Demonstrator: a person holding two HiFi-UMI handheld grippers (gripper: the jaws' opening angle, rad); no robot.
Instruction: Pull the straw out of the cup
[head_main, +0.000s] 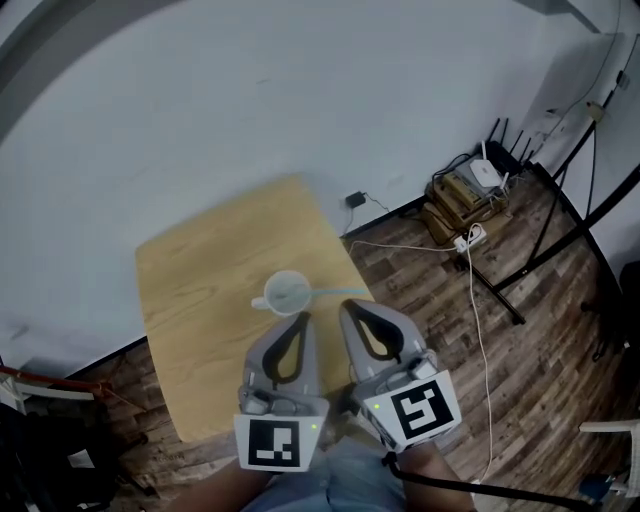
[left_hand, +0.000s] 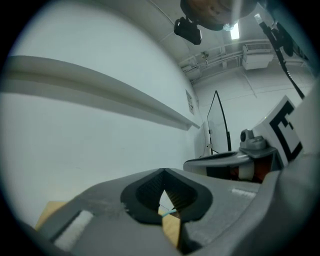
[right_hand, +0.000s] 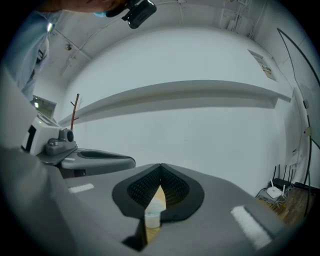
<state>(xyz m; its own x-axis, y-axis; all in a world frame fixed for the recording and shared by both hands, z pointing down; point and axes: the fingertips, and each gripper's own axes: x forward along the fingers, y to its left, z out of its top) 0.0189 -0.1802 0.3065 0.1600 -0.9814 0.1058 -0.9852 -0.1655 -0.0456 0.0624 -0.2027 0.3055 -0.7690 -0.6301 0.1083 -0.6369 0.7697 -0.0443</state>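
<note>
A translucent cup (head_main: 284, 291) with a small handle stands near the front of a small wooden table (head_main: 200, 280). A light blue straw (head_main: 335, 293) leans out of it to the right. My left gripper (head_main: 303, 317) hangs just in front of the cup, jaws shut and empty. Beside it, my right gripper (head_main: 347, 307) sits just in front of the straw's free end, also shut and empty. In the left gripper view the shut gripper (left_hand: 163, 171) frames a bit of straw (left_hand: 170, 212). The right gripper (right_hand: 160, 166) frames the cup (right_hand: 152, 218) in its own view.
A white wall stands behind the table. On the wooden floor to the right lie a router on boxes (head_main: 472, 186), a power strip with cables (head_main: 470, 238) and black stand legs (head_main: 545, 255). The person's lap is at the bottom edge.
</note>
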